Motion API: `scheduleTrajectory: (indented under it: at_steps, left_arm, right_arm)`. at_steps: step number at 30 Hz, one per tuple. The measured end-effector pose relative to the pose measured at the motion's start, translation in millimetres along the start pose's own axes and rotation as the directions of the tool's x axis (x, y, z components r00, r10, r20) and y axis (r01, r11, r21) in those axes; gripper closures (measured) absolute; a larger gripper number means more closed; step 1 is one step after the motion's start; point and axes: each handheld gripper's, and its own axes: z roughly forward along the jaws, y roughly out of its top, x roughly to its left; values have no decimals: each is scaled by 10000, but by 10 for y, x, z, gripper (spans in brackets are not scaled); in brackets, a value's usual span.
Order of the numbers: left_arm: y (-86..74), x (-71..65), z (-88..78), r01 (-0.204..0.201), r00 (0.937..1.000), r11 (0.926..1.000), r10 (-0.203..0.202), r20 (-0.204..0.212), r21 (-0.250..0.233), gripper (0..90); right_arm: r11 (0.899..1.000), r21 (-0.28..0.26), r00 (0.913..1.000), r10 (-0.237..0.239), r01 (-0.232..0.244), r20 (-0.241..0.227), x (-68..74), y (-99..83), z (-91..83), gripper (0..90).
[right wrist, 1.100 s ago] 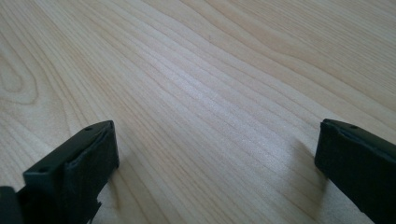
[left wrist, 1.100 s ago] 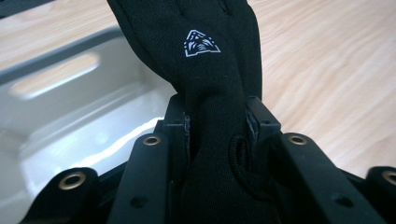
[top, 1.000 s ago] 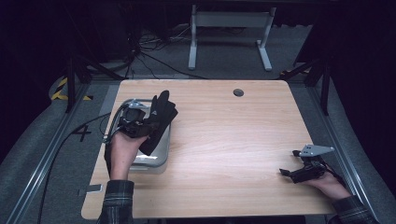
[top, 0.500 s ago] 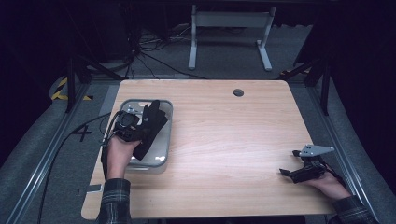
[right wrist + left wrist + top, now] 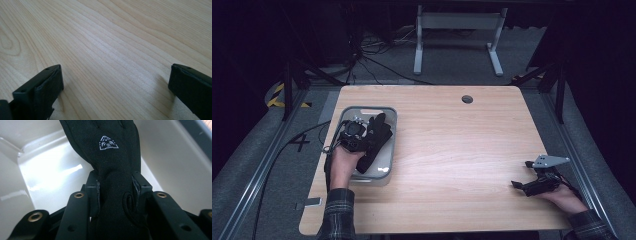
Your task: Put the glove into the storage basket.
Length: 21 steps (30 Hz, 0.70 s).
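Left claw (image 5: pixel 116 192): clamped on a black glove (image 5: pixel 110 152), hanging over the grey bin (image 5: pixel 384 165) just beneath, perhaps touching it.
Right claw (image 5: pixel 115 85): jaws wide apart, low over bare table (image 5: pixel 120 37).

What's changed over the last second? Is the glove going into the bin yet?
The left tongs, clamped on the black glove, have carried it down and back toward the person, so it now hangs inside the grey bin. Nothing was let go. The right tongs stayed open, resting near the table's right edge.
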Motion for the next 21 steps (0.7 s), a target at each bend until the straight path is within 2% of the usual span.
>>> scheduleTrajectory:
  at_steps: [2,4,8,9,12,16,21]
  left_arm:
    - [1,-2,20,-16,10000,10000,16,-5,48,617]
    - [2,7,37,126,9999,9999,-125,-46,86,552]
    - [-2,23,44,289,9988,9995,-283,-390,152,429]
    - [-9,45,27,414,9979,9991,-413,-497,16,377]
    - [-19,68,-26,543,9966,9981,-559,-612,-275,305]
    - [-22,65,-97,591,9963,9961,-630,-578,-659,271]
    - [16,-10,-201,410,9980,9939,-456,-433,-1024,250]
  right_arm:
    - [10000,-1,10000,-1,1,1,0,0,0,1]
    - [10000,0,10000,1,-1,-1,0,0,0,1]
    - [10000,3,10000,-19,19,-7,1,0,0,1]
    - [10000,4,10000,-25,25,-8,1,0,0,1]
    - [10000,5,10000,-28,28,-12,1,0,0,1]
    - [10000,0,10000,-49,49,-23,1,0,0,1]
    - [10000,-1,10000,-46,46,-21,1,0,0,1]
